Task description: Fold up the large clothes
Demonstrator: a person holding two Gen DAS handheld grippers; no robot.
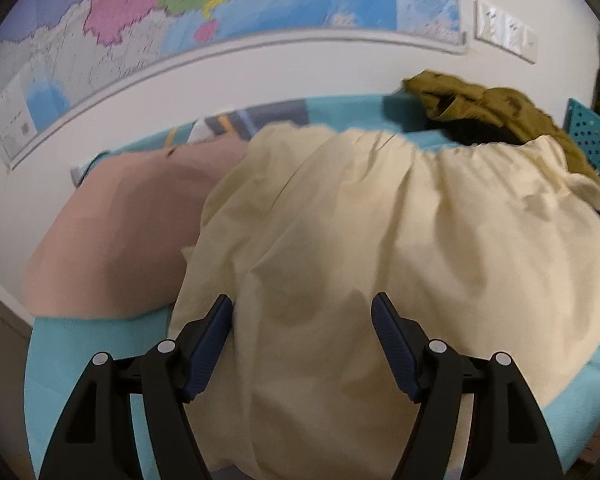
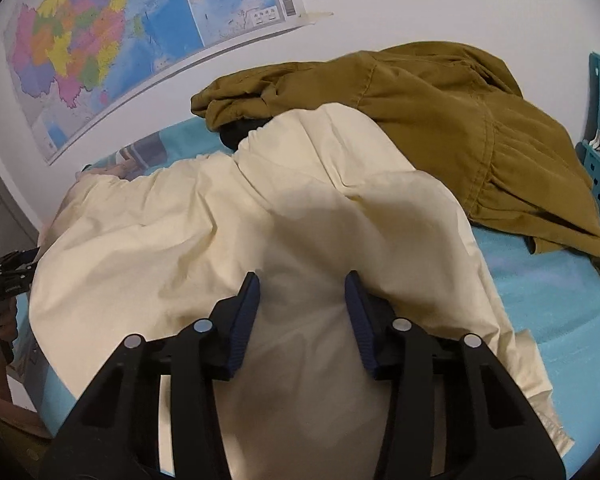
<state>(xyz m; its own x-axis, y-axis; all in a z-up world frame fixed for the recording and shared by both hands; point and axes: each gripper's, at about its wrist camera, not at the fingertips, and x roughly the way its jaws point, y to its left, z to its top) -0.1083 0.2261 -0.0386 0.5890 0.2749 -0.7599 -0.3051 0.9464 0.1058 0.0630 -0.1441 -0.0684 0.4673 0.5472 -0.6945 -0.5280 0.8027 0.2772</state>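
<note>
Both my claws released: left claw point(image 1: 302, 304), right claw point(image 2: 302, 280) over cream garment point(image 1: 380, 220), which stretches ahead; nothing gripped. Right nearer edge.

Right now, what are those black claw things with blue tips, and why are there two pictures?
Those are grabbing tools that a person holds, one in each hand. Each tool has a small camera looking along its two jaws, so you get one picture from each. In the left hand's picture you see the left gripper; in the right hand's picture, the right gripper. Both hang over a cream-coloured garment lying rumpled on a turquoise cover. Both sets of jaws stand apart with cloth showing between them, and neither looks to be pinching it yet. Behind it lies an olive-brown garment, and to the left a pink cloth. A colourful map hangs on the wall. The job is folding the big clothes.
</note>
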